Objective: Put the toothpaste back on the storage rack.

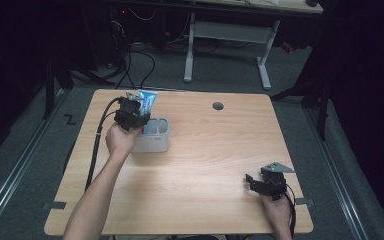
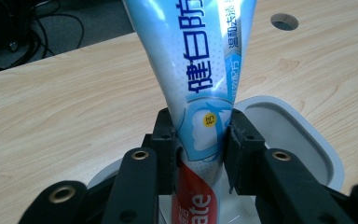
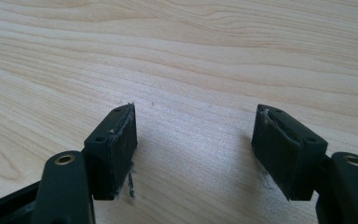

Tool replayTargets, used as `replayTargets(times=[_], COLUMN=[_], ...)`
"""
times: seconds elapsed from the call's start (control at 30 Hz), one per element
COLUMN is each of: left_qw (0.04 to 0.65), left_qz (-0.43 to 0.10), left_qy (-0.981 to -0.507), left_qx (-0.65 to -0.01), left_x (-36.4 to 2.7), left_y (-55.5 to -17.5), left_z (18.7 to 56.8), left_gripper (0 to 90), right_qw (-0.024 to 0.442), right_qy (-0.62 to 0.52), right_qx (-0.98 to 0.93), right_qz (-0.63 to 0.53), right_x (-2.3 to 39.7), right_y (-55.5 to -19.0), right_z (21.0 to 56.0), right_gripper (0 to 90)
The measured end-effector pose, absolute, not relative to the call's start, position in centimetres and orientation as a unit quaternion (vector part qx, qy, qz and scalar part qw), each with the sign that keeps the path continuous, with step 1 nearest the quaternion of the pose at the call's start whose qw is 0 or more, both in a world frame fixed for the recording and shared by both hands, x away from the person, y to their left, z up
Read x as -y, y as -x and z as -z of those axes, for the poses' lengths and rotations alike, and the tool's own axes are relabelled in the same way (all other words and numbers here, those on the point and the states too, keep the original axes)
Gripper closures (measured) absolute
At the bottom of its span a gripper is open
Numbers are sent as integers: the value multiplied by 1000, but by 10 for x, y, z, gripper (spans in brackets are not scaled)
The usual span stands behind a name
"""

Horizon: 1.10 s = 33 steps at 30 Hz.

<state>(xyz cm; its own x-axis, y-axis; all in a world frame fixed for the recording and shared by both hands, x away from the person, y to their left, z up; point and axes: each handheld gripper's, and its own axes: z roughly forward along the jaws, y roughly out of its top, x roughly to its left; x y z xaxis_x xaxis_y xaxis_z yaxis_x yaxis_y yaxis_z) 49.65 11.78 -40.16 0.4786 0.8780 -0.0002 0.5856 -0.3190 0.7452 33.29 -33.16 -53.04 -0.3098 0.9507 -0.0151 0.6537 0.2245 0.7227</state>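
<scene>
A light wood surface (image 1: 205, 160) with a round cable hole (image 1: 218, 106) near its far edge. Beyond it, grey carpeted floor (image 1: 230, 80), a white-legged desk (image 1: 230, 35), tangled cables (image 1: 135, 60), dark surroundings.

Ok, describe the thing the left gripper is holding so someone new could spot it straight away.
Start at the wooden table and go to its far left part, where a grey two-compartment holder stands. Just above it the left gripper clamps a toothpaste tube. It is the only colourful thing there: a light blue and white tube with a red band and blue Chinese lettering.
</scene>
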Motion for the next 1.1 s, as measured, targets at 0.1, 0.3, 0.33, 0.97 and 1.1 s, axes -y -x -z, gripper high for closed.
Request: replayTargets(times=[0.1,0.3,0.33,0.97,1.1], left_qw=[352,349,349,348,348], left_qz=[-208,-207,-207,-191,-189], left_qy=[-784,-786,-786,-789,-789], left_qx=[-467,-466,-466,-469,-470], left_x=[-118,-119,-119,-121,-122], left_y=[-495,-493,-492,-491,-490], left_z=[403,408,409,418,421], left_gripper=[685,684,684,678,676], right_qw=[236,236,236,236,236], right_qy=[-538,-538,-538,-538,-538], right_qx=[-746,-746,-746,-746,-746], right_qz=[-314,-314,-314,-314,-314], right_x=[332,332,332,331,331], right_y=[-333,-333,-333,-333,-333], right_z=[530,530,530,530,530], right_gripper=[311,311,311,311,311])
